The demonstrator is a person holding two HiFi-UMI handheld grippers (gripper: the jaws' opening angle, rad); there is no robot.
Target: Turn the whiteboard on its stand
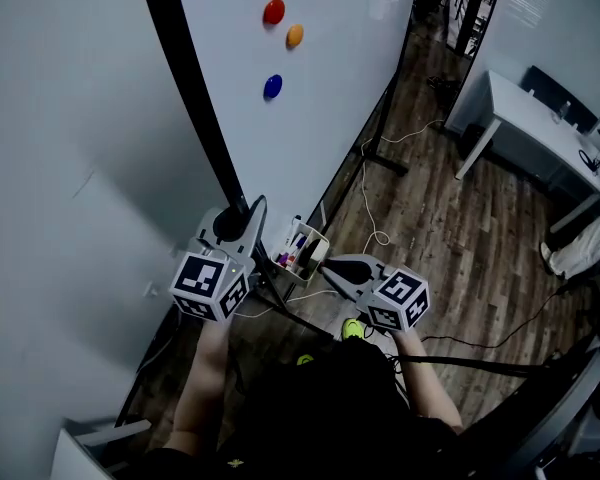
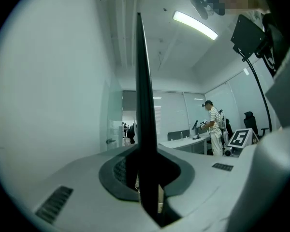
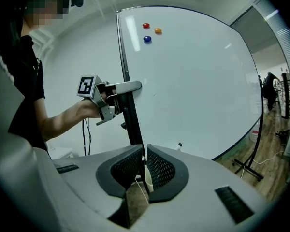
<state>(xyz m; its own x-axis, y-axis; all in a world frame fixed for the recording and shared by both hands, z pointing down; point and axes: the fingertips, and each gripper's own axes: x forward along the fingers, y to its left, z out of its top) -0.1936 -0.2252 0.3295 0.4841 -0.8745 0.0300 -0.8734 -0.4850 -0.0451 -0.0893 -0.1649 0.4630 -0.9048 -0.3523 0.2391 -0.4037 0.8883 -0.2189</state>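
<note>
The left gripper (image 2: 147, 178) clamps its jaws on the black frame edge (image 2: 144, 105), which stands upright between them. The whiteboard (image 1: 310, 98) spreads rightward from those jaws. It is a large, stiff panel, probably heavy and slow to swing, and this rigid edge is a better hold than the slick face. The right gripper (image 3: 144, 170) has its jaws nearly together and empty, with the board ahead of them.
</note>
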